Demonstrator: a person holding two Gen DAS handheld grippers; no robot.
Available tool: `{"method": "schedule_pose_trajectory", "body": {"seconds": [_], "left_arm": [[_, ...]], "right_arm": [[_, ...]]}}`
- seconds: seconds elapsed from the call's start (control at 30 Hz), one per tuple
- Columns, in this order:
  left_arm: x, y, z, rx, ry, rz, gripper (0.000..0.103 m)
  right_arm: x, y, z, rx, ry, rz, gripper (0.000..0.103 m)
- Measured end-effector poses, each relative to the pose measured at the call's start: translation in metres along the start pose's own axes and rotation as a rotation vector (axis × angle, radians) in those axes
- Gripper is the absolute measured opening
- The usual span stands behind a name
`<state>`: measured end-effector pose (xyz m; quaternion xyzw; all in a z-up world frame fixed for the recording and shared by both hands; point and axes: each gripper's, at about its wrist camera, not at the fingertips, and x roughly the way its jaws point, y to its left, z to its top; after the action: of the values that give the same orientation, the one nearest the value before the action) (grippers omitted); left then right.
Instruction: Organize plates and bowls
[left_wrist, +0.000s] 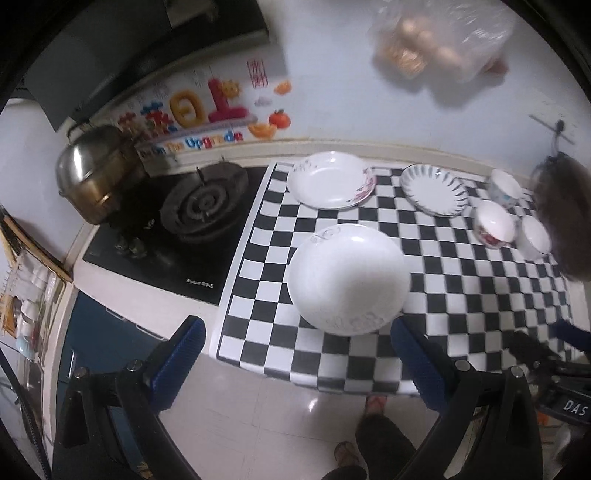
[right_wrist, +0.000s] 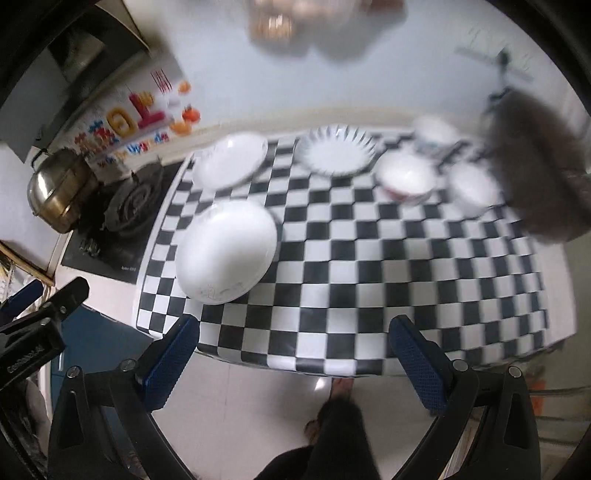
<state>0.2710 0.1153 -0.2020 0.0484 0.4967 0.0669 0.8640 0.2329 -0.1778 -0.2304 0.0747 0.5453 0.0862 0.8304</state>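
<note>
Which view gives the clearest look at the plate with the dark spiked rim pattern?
The left wrist view. There the spike-rimmed plate is sharp, its dark radial marks distinct, lying on the checkered cloth between the floral plate and the bowls. The right wrist view shows it whole too, but motion blur smears the pattern.

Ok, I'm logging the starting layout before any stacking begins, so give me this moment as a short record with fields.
surface: checkered cloth
plates: three, apart; plain white plate nearest, floral plate and striped plate behind
bowls: three, clustered at right
stacked: nothing yet
left gripper: open, empty, short of the nearest plate
right gripper: open, empty
beside cloth: gas burner, steel pot
</note>
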Motion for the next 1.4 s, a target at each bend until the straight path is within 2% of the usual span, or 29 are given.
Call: {"method": "schedule_pose_trajectory", "body": {"seconds": [0.1,0.2,0.5,0.7,0.97,1.13,1.27,1.4], "left_arm": [[0.037,0.002,0.016,-0.013,0.05,0.019,0.103],[0.075,0.005,0.032,-0.037,0.104,0.007,0.102],[0.173,0.01,0.059,-0.089,0.266,-0.011,0.097],[0.218,0.015,0.069,-0.109,0.336,-0.019,0.096],[0.261,0.023,0.071,-0.114,0.411,-0.084,0.095],[0.283,0.023,0.07,-0.082,0.454,-0.135,0.082],[0.294,0.023,0.067,-0.064,0.485,-0.193,0.075],[0.303,0.023,0.064,-0.042,0.51,-0.245,0.059]], "right_arm": [[0.049,0.002,0.023,-0.008,0.065,0.021,0.103],[0.093,0.001,0.045,-0.013,0.128,0.036,0.103],[0.196,0.0,0.103,-0.038,0.306,0.088,0.103],[0.242,0.0,0.126,-0.038,0.37,0.101,0.102],[0.281,0.009,0.134,-0.046,0.448,0.121,0.102],[0.295,0.01,0.129,-0.011,0.488,0.128,0.101],[0.302,0.012,0.123,0.028,0.519,0.174,0.098],[0.312,0.015,0.118,0.068,0.549,0.208,0.084]]}}
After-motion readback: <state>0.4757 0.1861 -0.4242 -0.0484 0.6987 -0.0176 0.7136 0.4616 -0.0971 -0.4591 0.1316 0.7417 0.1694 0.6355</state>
